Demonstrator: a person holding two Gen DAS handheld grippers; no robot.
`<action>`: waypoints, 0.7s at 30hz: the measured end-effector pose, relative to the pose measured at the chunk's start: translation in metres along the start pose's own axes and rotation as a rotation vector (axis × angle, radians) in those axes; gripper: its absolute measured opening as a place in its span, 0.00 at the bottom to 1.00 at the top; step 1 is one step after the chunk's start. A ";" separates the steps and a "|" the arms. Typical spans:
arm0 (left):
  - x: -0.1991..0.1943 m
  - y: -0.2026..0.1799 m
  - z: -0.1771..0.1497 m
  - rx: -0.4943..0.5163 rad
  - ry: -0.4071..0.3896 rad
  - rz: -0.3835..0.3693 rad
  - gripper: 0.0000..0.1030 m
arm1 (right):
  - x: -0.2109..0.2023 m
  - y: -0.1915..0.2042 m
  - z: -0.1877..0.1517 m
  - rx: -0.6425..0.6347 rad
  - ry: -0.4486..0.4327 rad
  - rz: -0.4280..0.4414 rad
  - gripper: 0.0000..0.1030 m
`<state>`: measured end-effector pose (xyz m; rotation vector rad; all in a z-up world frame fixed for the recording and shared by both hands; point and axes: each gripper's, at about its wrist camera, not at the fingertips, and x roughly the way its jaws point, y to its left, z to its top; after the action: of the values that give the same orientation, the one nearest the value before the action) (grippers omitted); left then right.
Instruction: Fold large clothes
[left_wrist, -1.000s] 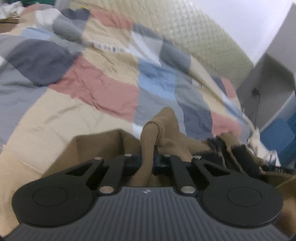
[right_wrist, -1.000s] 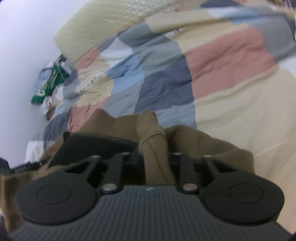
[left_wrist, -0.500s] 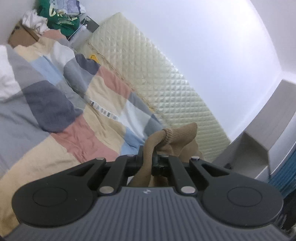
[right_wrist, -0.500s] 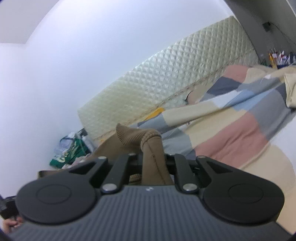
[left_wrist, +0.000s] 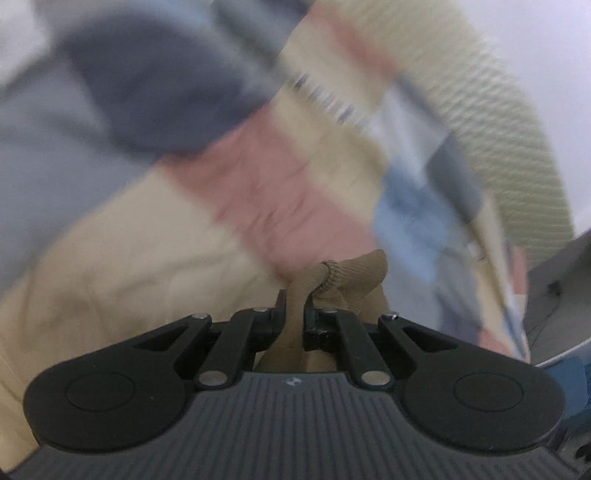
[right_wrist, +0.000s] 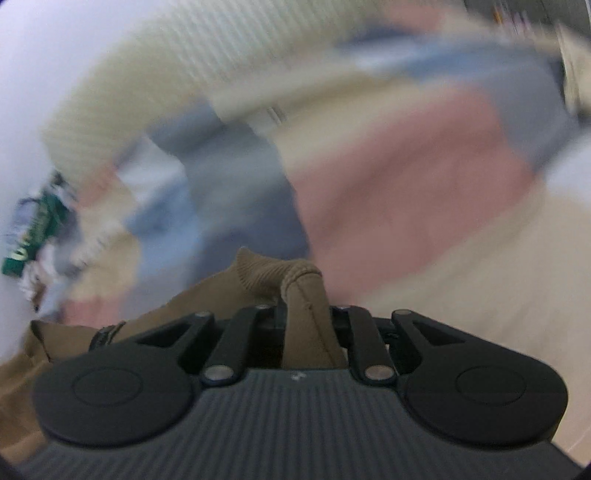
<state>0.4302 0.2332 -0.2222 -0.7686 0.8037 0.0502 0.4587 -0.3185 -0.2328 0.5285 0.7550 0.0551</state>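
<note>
While motion blur smears the bedding, the left wrist view keeps the left gripper (left_wrist: 294, 314) sharp: its black jaws are clenched on a ribbed, tan knit hem of the brown garment (left_wrist: 343, 280), which bunches into a rolled, rope-like fold above the fingers and drops behind the ridged grey gripper body. Beyond it lies the patchwork quilt (left_wrist: 280, 199) of soft, wrinkled squares in pink, beige, grey, navy and light blue, bordered at the far edge by the quilted cream headboard (left_wrist: 517, 147). A grey cabinet (left_wrist: 554, 295) stands past the quilt's right edge. Half a second earlier this view looked up at the wall and headboard; it now tips down onto the quilt.

Seen from the right wrist, the right gripper (right_wrist: 306, 317) grasps another ribbed tan fold of the same garment, with a stitched seam running down the cloth between the jaws. More of the brown fabric spreads to the lower left, over the quilt's near edge. A green bag (right_wrist: 33, 229) sits beyond the quilt's left edge. Compared with half a second ago, white wall has given way to quilt.
</note>
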 end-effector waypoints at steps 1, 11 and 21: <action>0.008 0.005 -0.002 -0.018 0.029 0.005 0.05 | 0.006 -0.010 -0.002 0.047 0.023 0.010 0.15; -0.066 0.000 -0.027 -0.008 -0.007 -0.087 0.62 | -0.046 -0.004 -0.014 0.071 0.006 0.083 0.32; -0.218 -0.016 -0.113 0.011 -0.175 -0.154 0.74 | -0.180 -0.019 -0.066 0.195 -0.097 0.131 0.56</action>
<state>0.2101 0.2014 -0.1174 -0.8020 0.5765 -0.0241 0.2804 -0.3485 -0.1671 0.7608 0.6339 0.0777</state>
